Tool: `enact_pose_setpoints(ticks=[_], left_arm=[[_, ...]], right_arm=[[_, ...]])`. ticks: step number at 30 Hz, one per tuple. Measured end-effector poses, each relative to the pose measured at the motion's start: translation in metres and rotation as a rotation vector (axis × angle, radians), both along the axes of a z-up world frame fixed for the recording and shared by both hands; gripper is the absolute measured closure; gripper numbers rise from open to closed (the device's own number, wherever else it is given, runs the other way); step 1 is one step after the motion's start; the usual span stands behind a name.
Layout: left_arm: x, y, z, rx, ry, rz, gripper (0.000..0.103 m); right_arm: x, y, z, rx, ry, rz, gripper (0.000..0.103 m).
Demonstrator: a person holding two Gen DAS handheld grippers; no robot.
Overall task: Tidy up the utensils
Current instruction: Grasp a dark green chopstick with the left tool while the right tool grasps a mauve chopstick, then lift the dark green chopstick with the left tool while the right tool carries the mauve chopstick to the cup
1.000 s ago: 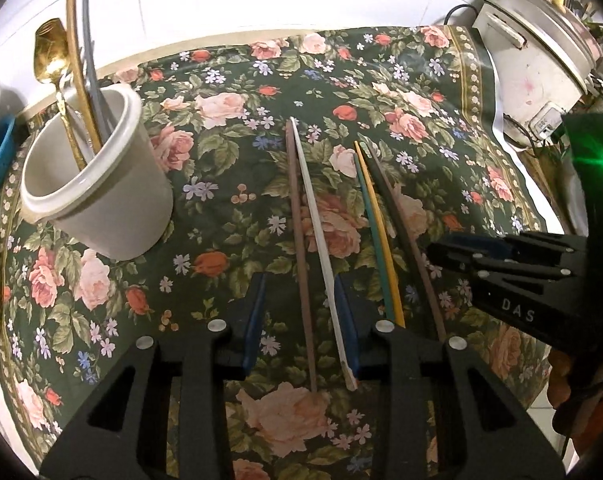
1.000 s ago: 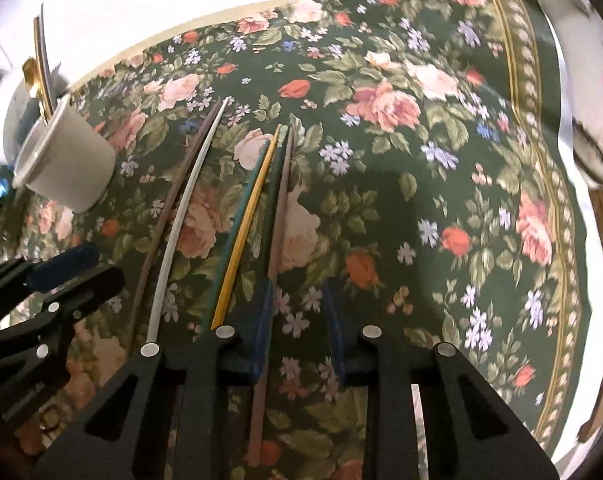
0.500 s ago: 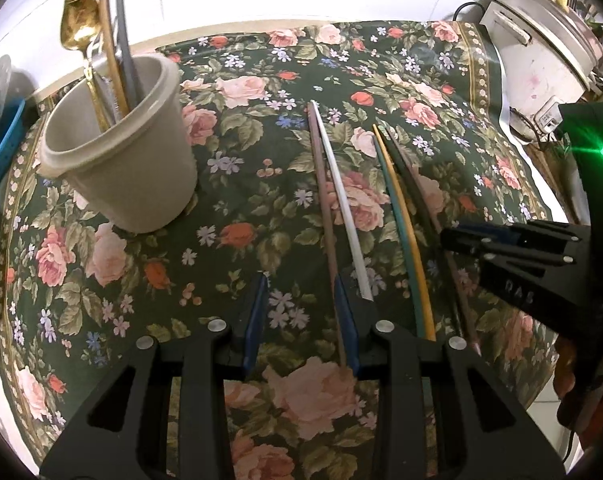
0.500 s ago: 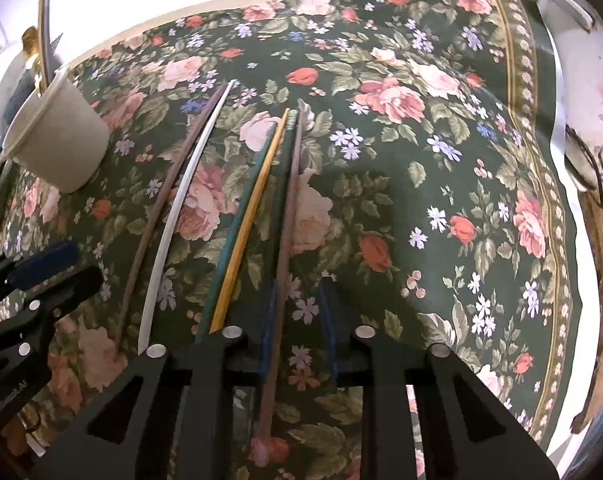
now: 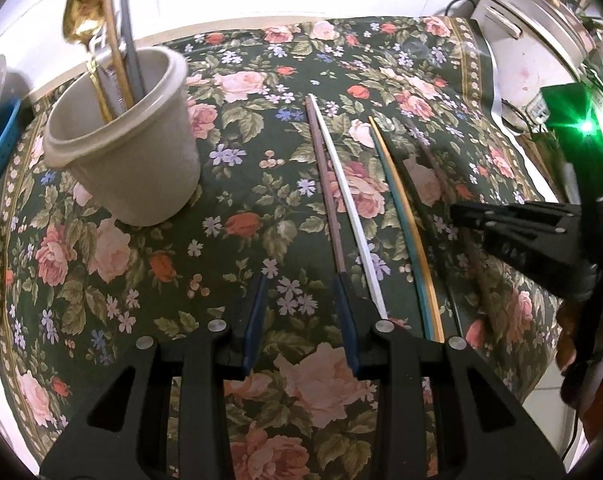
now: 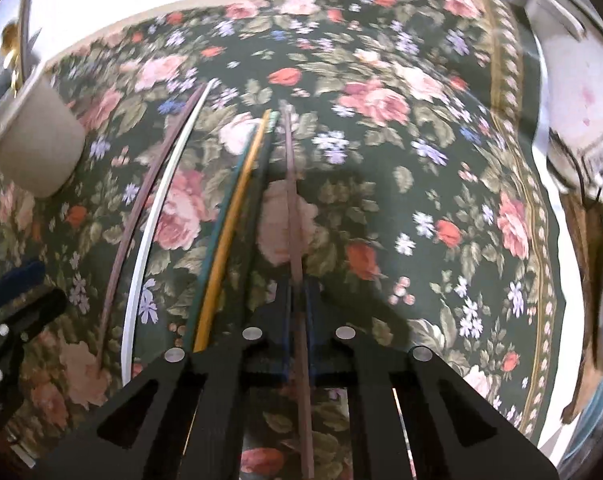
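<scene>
Your right gripper [image 6: 297,300] has just closed tight on the brown chopstick [image 6: 291,200], the stick farthest from the cup [image 6: 33,148]. Lift it level so it doesn't drag its neighbours. Its length runs straight away from you across the cloth. Your left gripper [image 5: 301,304] hangs part open, empty.

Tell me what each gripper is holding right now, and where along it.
The right gripper has just closed on the brown chopstick near its thick near end. The left gripper is open, holding nothing.
</scene>
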State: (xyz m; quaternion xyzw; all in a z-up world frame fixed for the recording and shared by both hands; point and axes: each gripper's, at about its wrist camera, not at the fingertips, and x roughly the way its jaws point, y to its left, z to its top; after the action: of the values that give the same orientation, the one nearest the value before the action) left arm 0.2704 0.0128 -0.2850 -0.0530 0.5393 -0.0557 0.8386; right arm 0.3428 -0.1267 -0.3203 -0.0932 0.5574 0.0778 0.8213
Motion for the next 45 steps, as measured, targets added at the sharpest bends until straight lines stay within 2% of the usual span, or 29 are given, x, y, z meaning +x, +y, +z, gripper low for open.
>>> enact_pose_setpoints(ticks=[4, 8, 14, 18, 20, 24, 28, 34, 41, 45], left_arm=[[0.007, -0.011, 0.001, 0.0, 0.0, -0.023, 0.07], [0.017, -0.026, 0.003, -0.037, 0.009, -0.044, 0.07], [0.033, -0.055, 0.006, -0.095, 0.028, -0.075, 0.07], [0.045, -0.074, 0.003, -0.119, 0.044, -0.086, 0.07], [0.051, -0.081, -0.001, -0.156, 0.068, -0.088, 0.079], [0.062, -0.088, -0.013, -0.228, 0.119, -0.071, 0.089], [0.07, -0.094, -0.025, -0.181, 0.151, -0.028, 0.091], [0.083, -0.102, -0.025, -0.09, 0.119, -0.001, 0.091], [0.113, -0.117, -0.027, -0.09, 0.125, -0.024, 0.091], [0.126, -0.119, -0.029, -0.122, 0.155, -0.02, 0.09]], right_arm=[[0.002, -0.026, 0.005, 0.005, 0.005, -0.048, 0.099], [0.013, -0.042, 0.007, 0.053, 0.038, -0.056, 0.099], [0.039, -0.04, 0.005, 0.119, 0.055, -0.031, 0.097], [0.042, -0.039, 0.005, 0.143, 0.038, -0.004, 0.097], [0.042, -0.041, 0.006, 0.154, 0.037, 0.01, 0.097], [0.034, -0.056, 0.018, 0.218, 0.046, 0.013, 0.098], [0.028, -0.073, 0.029, 0.259, 0.039, 0.012, 0.098], [0.03, -0.088, 0.037, 0.297, 0.025, 0.017, 0.097], [0.03, -0.097, 0.045, 0.329, 0.003, 0.025, 0.097], [0.03, -0.101, 0.047, 0.335, -0.004, 0.018, 0.098]])
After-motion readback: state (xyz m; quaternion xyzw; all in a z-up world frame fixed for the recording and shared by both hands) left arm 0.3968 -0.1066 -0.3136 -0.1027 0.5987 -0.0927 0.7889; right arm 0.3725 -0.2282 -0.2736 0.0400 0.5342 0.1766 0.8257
